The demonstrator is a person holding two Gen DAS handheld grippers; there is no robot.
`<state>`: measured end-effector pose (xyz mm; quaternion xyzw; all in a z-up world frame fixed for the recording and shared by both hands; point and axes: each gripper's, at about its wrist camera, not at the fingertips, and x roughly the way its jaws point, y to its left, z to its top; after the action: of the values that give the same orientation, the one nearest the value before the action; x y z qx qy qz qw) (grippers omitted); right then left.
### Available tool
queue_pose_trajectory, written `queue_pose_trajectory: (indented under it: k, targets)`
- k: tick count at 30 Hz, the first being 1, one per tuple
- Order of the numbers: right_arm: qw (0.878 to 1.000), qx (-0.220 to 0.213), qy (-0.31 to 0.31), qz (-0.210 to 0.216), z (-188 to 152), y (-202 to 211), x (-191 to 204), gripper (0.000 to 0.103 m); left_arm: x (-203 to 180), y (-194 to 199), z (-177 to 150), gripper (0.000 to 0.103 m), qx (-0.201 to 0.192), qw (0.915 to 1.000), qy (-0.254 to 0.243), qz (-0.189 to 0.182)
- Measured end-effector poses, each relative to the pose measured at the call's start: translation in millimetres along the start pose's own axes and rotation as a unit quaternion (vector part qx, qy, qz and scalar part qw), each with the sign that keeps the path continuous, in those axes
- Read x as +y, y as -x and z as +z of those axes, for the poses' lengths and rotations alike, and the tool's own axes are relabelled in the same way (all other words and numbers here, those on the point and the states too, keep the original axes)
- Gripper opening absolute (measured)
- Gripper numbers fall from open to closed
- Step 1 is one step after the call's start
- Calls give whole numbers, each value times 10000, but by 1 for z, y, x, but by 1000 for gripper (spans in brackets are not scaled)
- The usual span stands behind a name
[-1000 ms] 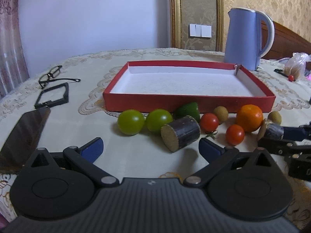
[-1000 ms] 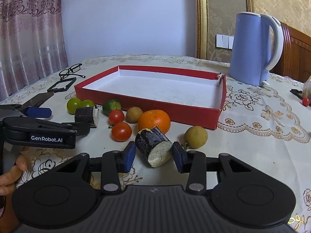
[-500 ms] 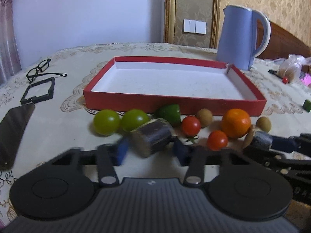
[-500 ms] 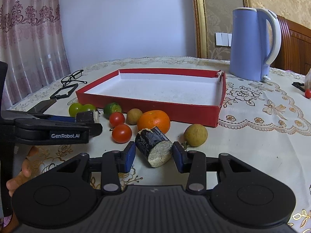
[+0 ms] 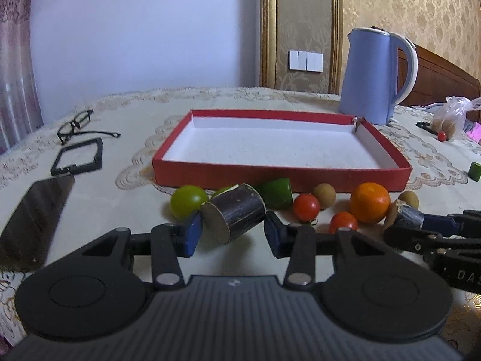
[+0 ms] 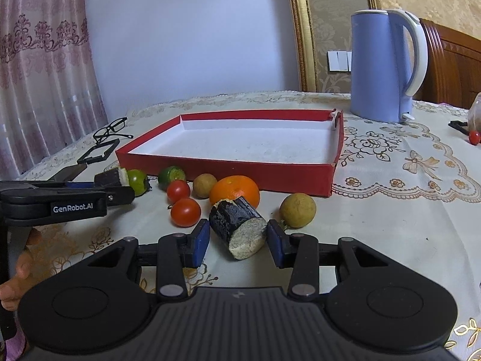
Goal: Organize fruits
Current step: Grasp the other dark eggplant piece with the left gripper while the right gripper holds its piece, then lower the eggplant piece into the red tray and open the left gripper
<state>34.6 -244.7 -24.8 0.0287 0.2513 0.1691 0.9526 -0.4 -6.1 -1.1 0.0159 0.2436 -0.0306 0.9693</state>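
My left gripper [image 5: 231, 231] is shut on a dark sugarcane piece [image 5: 234, 212] and holds it just above the cloth. My right gripper [image 6: 238, 237] is shut on a second dark sugarcane piece [image 6: 237, 225], lifted slightly. Behind them lies a row of fruit: green tomatoes [image 5: 188, 201], a green lime [image 5: 276, 192], two red tomatoes [image 5: 306, 207], an orange [image 5: 369, 202] and brown longans [image 6: 297, 206]. The empty red tray [image 5: 279, 174] sits beyond the row.
A blue kettle [image 5: 372, 75] stands behind the tray's right corner. Glasses [image 5: 75, 124], a black frame [image 5: 79, 159] and a phone [image 5: 36, 219] lie at the left. A plastic bag [image 5: 451, 117] and a small green piece [image 5: 475, 171] are at the right.
My left gripper closed on the sugarcane piece and lifted it. My right gripper kept its hold on its piece and rose a little.
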Motion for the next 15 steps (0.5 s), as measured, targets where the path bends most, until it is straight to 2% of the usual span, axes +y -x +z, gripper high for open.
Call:
queue_pose_trajectory:
  k: [15]
  targets:
    - [9997, -156, -168, 42, -1, 4, -4, 41, -3, 2, 21, 41, -299, 9991, -187, 246]
